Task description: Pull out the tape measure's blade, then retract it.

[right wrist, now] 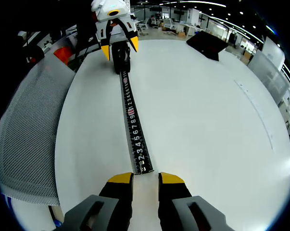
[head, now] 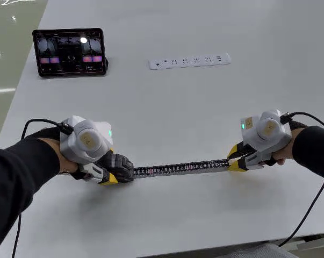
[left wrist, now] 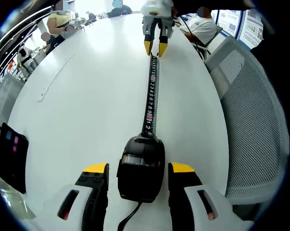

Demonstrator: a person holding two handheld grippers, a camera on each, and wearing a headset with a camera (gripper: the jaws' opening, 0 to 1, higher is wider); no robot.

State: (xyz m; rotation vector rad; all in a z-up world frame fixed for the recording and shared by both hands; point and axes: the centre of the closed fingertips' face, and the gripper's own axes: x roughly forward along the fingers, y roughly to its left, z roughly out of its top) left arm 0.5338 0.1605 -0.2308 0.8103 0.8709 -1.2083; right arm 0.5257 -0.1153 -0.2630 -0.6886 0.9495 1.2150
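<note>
Finishing pull-out: left gripper clamps case; right gripper at blade end far from case, near-closed, pinch unclear. Next: guide blade back.

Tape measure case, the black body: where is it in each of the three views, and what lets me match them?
Head view: tape measure case lower left, at the left gripper.
Left gripper view: tape measure case bottom centre, between that view's own jaws.
Right gripper view: tape measure case far off at top, left of centre.
Shared landmark: the numbered blade running out from it in all three.
</note>
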